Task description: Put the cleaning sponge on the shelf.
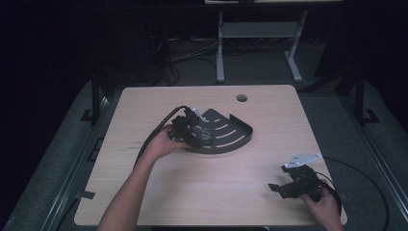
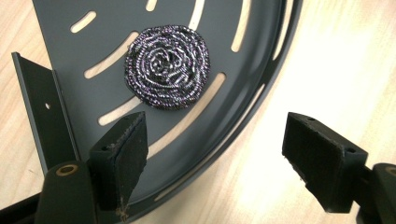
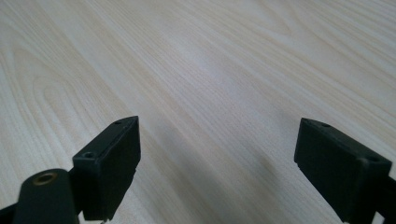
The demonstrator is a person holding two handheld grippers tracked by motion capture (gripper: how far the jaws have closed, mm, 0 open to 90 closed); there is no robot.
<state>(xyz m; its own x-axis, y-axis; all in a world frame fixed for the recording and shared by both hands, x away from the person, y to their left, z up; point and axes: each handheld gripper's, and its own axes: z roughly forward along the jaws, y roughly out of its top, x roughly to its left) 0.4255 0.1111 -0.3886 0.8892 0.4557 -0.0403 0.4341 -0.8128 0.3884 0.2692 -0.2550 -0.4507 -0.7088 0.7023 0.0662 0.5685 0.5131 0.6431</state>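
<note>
Right gripper (image 1: 281, 186) sits low near the table's (image 1: 202, 192) near right corner, jaws apart over bare wood, nothing between them. Idle, well away from the work.

Left gripper (image 1: 197, 132) is left of the table's centre, over the near edge of the rack (image 1: 231, 137), a dark quarter-round shelf with slots. Its jaws are spread wide and empty; in the left gripper view one pad sits over the rack floor, the other past the curved rim over wood. Scourer (image 2: 166, 67), a coiled steel wool pad, lies flat on the rack floor just ahead of the jaws, touching neither.

Judgement: scourer looks placed in the rack, so the placement is likely done. Left: pull the left gripper clear.
</note>
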